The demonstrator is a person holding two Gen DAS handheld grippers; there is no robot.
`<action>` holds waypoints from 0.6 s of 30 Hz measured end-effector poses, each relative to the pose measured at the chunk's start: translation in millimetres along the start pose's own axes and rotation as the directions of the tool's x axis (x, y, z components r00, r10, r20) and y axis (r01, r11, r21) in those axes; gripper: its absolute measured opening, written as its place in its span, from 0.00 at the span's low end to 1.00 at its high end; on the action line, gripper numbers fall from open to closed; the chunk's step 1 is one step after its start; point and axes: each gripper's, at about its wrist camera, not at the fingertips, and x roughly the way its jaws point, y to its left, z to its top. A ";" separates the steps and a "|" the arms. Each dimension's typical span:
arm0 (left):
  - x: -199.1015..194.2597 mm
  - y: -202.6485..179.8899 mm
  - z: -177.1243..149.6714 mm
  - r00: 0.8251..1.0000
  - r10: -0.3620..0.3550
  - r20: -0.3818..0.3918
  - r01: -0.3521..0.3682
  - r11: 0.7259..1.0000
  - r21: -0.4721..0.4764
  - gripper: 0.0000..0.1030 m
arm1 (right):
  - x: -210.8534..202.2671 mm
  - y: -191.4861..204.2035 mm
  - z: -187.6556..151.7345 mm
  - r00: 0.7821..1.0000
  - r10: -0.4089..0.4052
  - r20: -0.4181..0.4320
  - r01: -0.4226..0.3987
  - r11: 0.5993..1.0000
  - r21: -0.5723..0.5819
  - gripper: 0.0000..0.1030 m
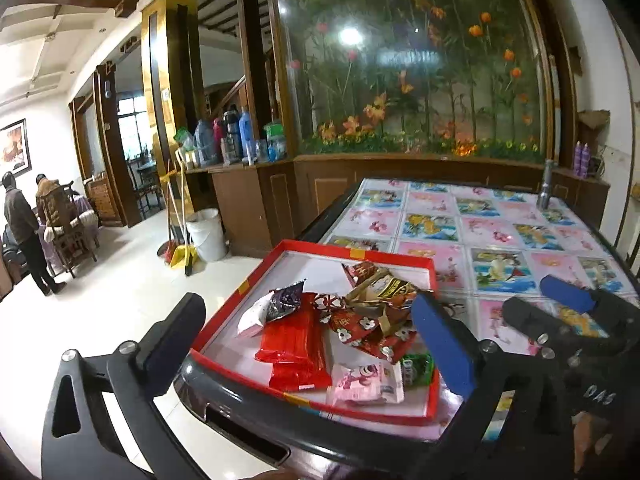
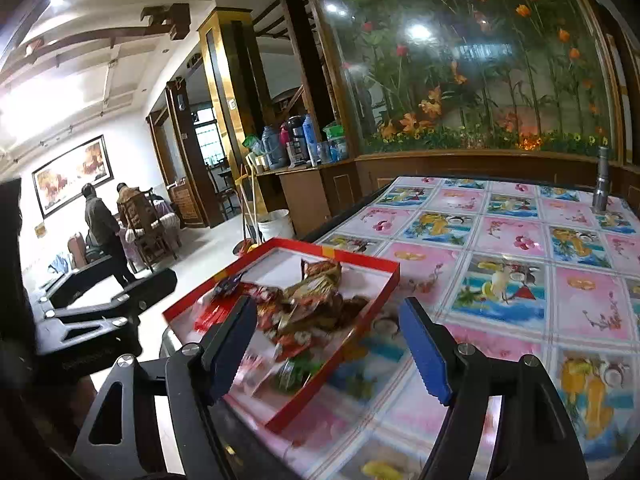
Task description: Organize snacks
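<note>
a lived-in home, prob the dining/living rm: wood-panelled sideboard (image 1: 240, 196) crowded w/ bottles (image 1: 244, 132), framed painting (image 2: 72, 172), broom and bucket (image 1: 206, 234) (by the sideboard), floral oilcloth surface (image 2: 520, 264).

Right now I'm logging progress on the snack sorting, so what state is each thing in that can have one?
Left gripper: open, empty.
Right gripper: open, empty.
Shallow red cardboard tray: lidless, at the table's corner, holding a loose pile.
Red foil snack packets: sealed, overlapping in the tray.
Pink cartoon-print packet: sealed, flat, near the tray's front edge.
Grey metal bottle: upright on the table's far side.
</note>
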 end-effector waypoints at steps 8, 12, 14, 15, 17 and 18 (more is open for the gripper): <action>-34.8 11.8 -2.4 0.999 -0.010 0.046 0.010 1.000 0.000 1.00 | -33.7 34.4 -4.1 0.999 -0.016 0.034 0.019 0.997 -0.077 0.73; -37.0 18.0 -4.6 0.999 -0.005 0.046 0.005 1.000 -0.007 1.00 | -39.5 42.6 -2.7 0.999 -0.009 0.051 0.013 0.997 -0.072 0.74; -34.8 21.0 -4.8 0.999 0.009 0.040 -0.008 1.000 -0.014 1.00 | -39.2 47.1 -3.3 0.999 -0.007 0.053 0.012 0.996 -0.084 0.74; -33.3 23.0 -4.9 0.999 0.013 0.036 -0.012 1.000 -0.022 1.00 | -38.3 50.5 -4.0 0.998 -0.015 0.055 0.020 0.995 -0.097 0.74; -30.7 26.5 -5.9 0.999 0.019 0.028 -0.018 0.999 -0.037 1.00 | -35.2 55.6 -5.2 0.998 -0.027 0.059 0.034 0.993 -0.114 0.74; -29.4 28.6 -6.3 0.999 0.024 0.023 -0.023 0.999 -0.045 1.00 | -33.8 57.2 -5.8 0.998 -0.026 0.058 0.032 0.993 -0.115 0.74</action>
